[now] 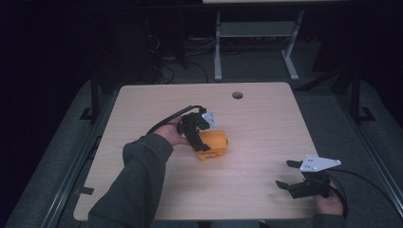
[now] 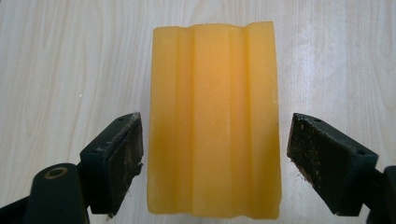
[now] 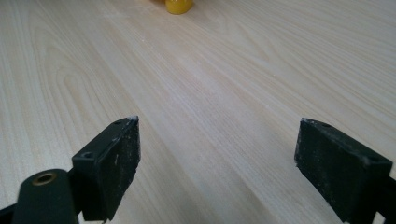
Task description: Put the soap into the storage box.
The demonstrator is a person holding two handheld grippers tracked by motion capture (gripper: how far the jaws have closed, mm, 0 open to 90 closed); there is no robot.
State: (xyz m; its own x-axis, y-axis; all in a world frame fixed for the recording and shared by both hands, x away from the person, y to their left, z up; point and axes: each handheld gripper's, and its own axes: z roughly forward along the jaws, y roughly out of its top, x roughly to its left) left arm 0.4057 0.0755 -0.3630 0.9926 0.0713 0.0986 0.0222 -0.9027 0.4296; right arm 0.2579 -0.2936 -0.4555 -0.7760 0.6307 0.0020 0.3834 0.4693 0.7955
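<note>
Left claw agape astride orange block | right claw agape over table

No readable text, labels, brand names, numbers or signs appear anywhere. The orange ridged block carries no print or markings, the pale wooden surface is bare of writing, and the black tongs bear no lettering that can be made out.

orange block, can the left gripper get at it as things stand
Probably yes: the left gripper sits open with a jaw on each side of the orange block, small gaps showing, nothing between them.
</note>
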